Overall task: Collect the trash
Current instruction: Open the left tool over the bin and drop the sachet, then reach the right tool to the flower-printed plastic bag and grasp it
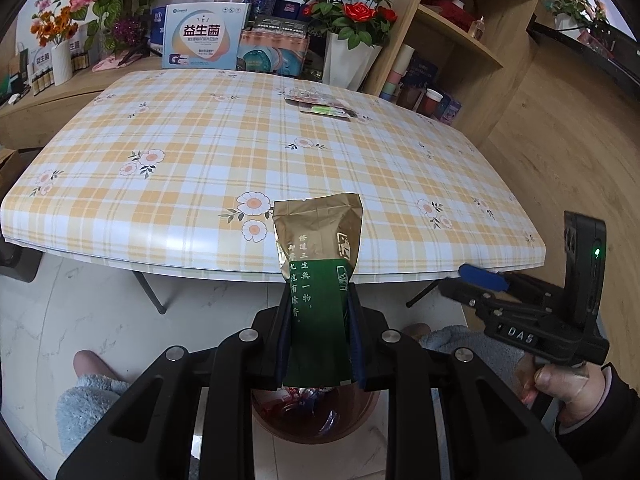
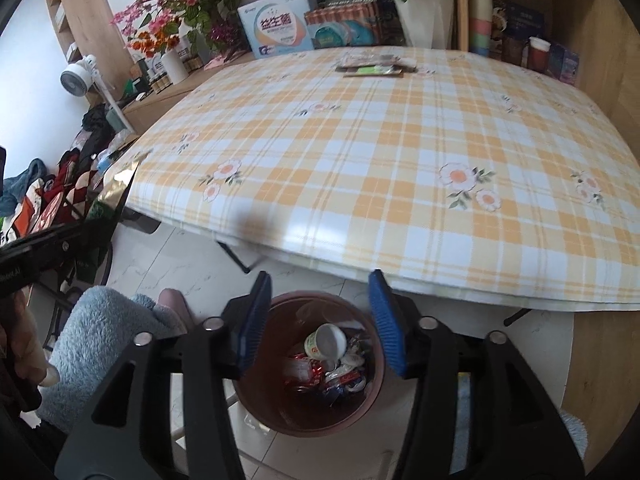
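Note:
My left gripper (image 1: 320, 336) is shut on a gold and green foil packet (image 1: 318, 264) and holds it upright above a brown trash bin (image 1: 360, 412) on the floor in front of the table. In the right wrist view the packet (image 2: 116, 184) shows at the left edge. My right gripper (image 2: 318, 320) is open and empty, right above the bin (image 2: 260, 392), which holds a paper cup (image 2: 326, 342) and several wrappers (image 2: 320, 376). More flat wrappers (image 1: 320, 106) lie at the table's far side; they also show in the right wrist view (image 2: 374, 66).
The table (image 1: 240, 152) has a yellow plaid cloth with flowers. Boxes, flower vases and a wooden shelf (image 1: 460, 40) stand behind it. My knees in blue fleece (image 2: 104, 340) are by the bin. Clothes (image 2: 60, 192) and a small fan (image 2: 76, 78) sit at left.

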Motion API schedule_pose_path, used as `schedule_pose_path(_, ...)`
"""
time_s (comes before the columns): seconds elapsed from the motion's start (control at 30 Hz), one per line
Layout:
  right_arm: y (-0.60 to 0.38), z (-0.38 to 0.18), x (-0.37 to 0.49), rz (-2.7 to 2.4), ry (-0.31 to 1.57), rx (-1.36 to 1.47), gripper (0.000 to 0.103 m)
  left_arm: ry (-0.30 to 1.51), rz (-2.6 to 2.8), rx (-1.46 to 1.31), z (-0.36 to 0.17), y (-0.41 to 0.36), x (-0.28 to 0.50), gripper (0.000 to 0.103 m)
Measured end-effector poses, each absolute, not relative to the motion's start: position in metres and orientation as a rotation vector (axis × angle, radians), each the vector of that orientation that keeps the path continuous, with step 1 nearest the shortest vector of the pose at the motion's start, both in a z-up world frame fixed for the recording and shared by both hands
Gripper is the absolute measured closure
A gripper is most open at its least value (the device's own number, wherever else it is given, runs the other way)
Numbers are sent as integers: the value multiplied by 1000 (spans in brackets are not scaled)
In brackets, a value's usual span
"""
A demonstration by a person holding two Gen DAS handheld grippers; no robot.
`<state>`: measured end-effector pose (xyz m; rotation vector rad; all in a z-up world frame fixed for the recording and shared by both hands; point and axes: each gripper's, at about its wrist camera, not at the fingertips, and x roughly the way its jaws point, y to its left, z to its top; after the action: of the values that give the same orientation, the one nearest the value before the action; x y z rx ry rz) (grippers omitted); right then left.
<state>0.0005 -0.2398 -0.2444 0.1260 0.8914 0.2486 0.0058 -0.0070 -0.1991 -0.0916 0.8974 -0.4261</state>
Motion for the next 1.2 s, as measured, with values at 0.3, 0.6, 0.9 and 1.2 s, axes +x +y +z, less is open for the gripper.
schedule_pose_path(0.3, -271, -201, -8, 99, 703, 163, 6, 899, -466, -52, -197, -21, 0, 79)
schedule_pose_path(0.6, -285, -178, -16, 59, 605, 166, 6, 940, -514, -31, -204, -34, -3, 79)
schedule_pose_path(0.9, -287, -179, -17, 51, 608, 172, 6, 937, -580, -36, -204, -47, -7, 51)
schedule_pose_path(1.2, -292, -183, -18, 31, 620, 173, 6, 872, -462, -59, -196, -28, 0, 18)
